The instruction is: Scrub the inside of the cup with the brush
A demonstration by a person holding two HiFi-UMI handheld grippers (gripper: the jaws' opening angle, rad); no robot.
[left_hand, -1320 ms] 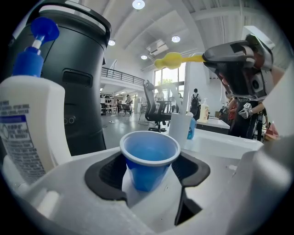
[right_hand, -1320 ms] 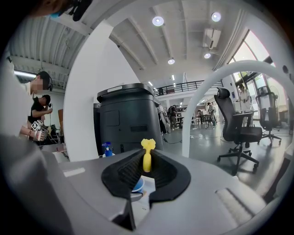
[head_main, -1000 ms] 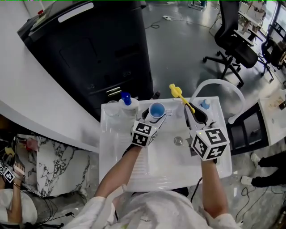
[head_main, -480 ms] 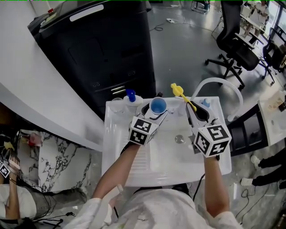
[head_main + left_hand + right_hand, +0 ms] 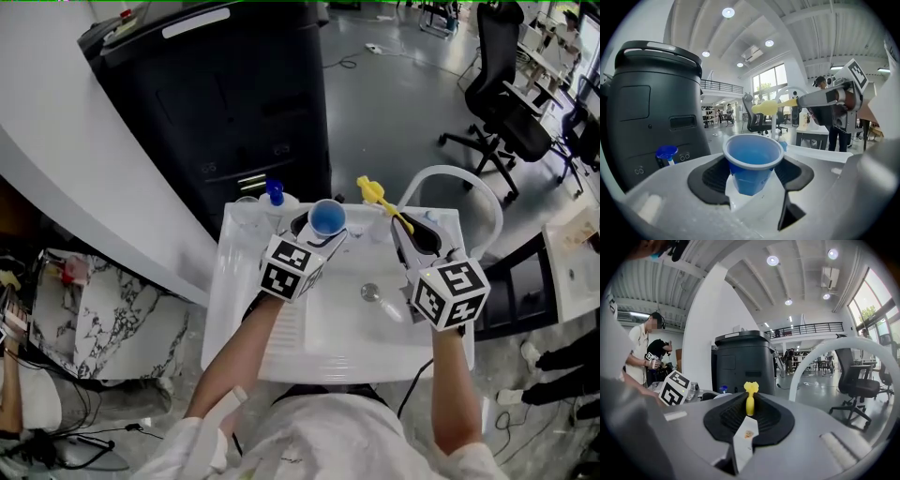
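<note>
While the blue cup [image 5: 327,217] sits upright, pinched in the jaws of the left gripper [image 5: 322,236] over the white sink [image 5: 281,361] at its back rim, the right gripper [image 5: 412,242] clamps the yellow brush [image 5: 379,197] just beside it, not touching; free room lies beneath, a black bin [image 5: 234,103] behind.

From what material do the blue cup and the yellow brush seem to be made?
Blue cup: likely thin plastic, smooth and slightly glossy, with a pale rolled rim. Yellow brush: probably moulded plastic or rubber, matt, one even colour; its bristles cannot be made out.
</note>
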